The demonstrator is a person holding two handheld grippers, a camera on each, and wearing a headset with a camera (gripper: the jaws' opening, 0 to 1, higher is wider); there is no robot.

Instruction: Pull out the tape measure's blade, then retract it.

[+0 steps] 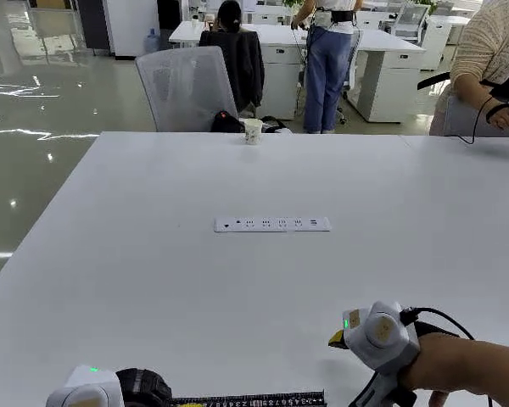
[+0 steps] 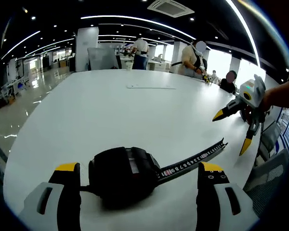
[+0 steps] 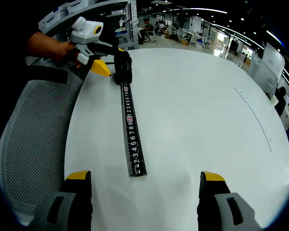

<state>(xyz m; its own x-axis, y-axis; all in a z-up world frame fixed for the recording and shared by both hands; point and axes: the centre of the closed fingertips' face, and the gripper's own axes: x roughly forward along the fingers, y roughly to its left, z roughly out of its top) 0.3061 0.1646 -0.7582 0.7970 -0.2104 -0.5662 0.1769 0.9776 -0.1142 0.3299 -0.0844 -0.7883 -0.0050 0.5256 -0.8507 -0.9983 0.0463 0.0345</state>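
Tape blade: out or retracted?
Out. The blade lies on the table, drawn from the case at the left hand-held gripper; its tip lies free before the right hand-held gripper.

Black tape measure (image 2: 124, 173) at six o'clock in the left gripper view, apparently standing upright, numbered blade (image 3: 131, 130) drawn out flat toward two o'clock.
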